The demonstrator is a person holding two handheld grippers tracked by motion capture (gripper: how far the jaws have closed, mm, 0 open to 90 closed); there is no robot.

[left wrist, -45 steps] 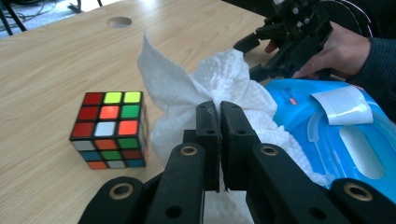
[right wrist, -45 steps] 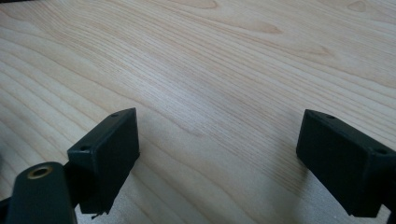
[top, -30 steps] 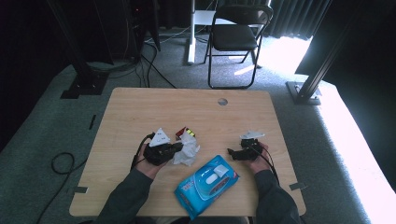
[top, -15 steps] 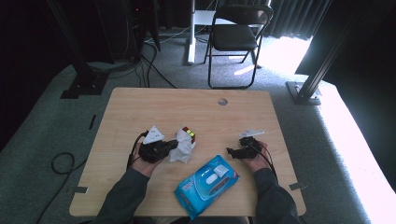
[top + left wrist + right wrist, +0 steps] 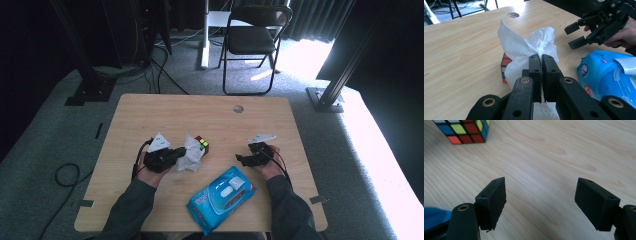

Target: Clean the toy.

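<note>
From the high view, a person is sitting at a wooden table (image 5: 150, 115), holding the left gripper (image 5: 176, 155) clamped on a crumpled white wipe (image 5: 190, 156) that is pressing against a colour cube (image 5: 202, 143). The right gripper (image 5: 243, 159) is hovering just above a blue wipes pack (image 5: 221, 197); its flap looks closed, so its contents are hidden.

In the left gripper view, the jaws are pinching the wipe (image 5: 524, 50) by a thin twist. It could slip free if tugged, and dragging it might nudge the cube (image 5: 505, 68).

In the right gripper view, the jaws have just been narrowing, yet are standing apart with nothing between them, over bare wood beside the cube (image 5: 464, 130).
</note>
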